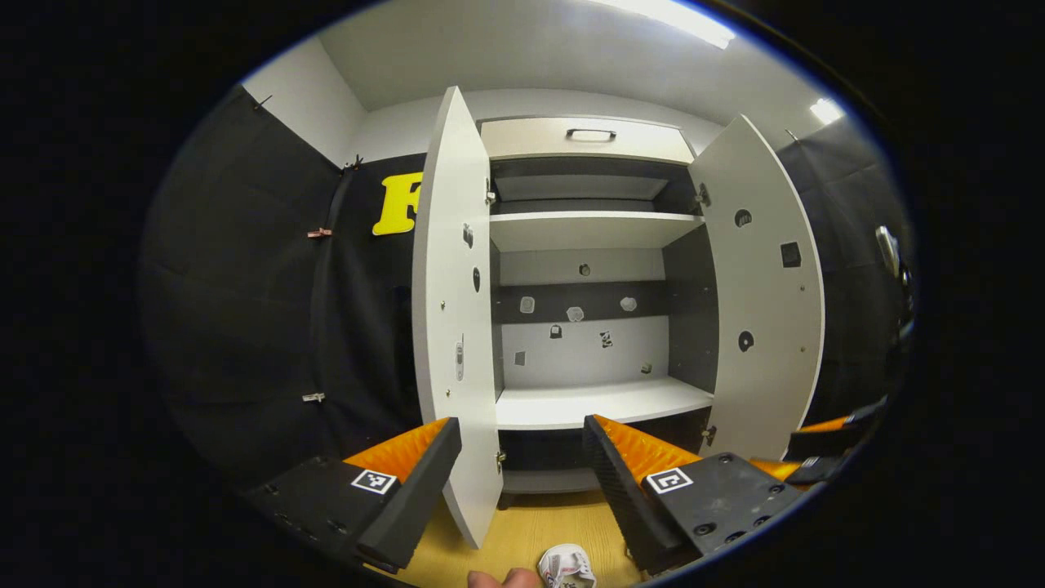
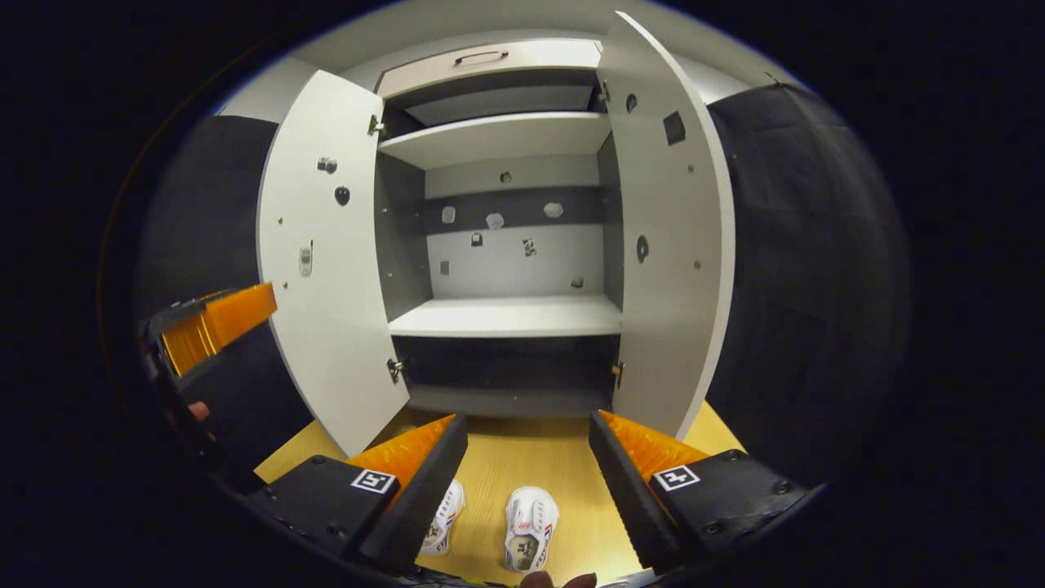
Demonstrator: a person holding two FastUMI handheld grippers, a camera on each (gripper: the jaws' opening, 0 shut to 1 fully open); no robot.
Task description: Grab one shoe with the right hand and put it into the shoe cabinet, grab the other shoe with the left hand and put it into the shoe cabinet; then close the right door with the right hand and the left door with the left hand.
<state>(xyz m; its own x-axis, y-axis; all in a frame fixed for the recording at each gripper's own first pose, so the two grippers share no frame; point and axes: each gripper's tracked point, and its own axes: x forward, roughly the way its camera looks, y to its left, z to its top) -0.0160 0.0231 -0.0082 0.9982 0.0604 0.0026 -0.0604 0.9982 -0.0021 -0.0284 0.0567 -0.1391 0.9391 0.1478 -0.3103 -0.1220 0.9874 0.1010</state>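
White and low, two shoes sit on the wooden floor in front of the shoe cabinet (image 2: 506, 245), neither one held. In the right gripper view the right gripper (image 2: 529, 457) hangs above them with its fingers spread wide and nothing between them or touching them. One shoe (image 2: 531, 527) lies in the gap between those fingers, toe pointing toward the cabinet, with small red and blue marks on its side. The other shoe (image 2: 445, 523) lies just beside it to the left, partly hidden behind the left finger of that gripper. Both are close to the near edge of the floor, apart from the cabinet's base.

In the left gripper view the left gripper (image 1: 522, 457) also has its fingers wide apart and grips nothing; it is aimed at the cabinet's lower shelf (image 1: 600, 402). A shoe (image 1: 566, 566) shows at the bottom edge of that view, on the floor (image 1: 522, 531) below the fingers, with a fingertip of the person just left of it.

The cabinet stands with both doors swung open: the left door (image 2: 326, 261) and the right door (image 2: 669, 229) stick out toward the grippers. Its shelves carry no shoes. A drawer with a dark handle (image 1: 590, 133) sits at the top.

In the right gripper view the left gripper also shows farther off at the left edge, beside the left door.
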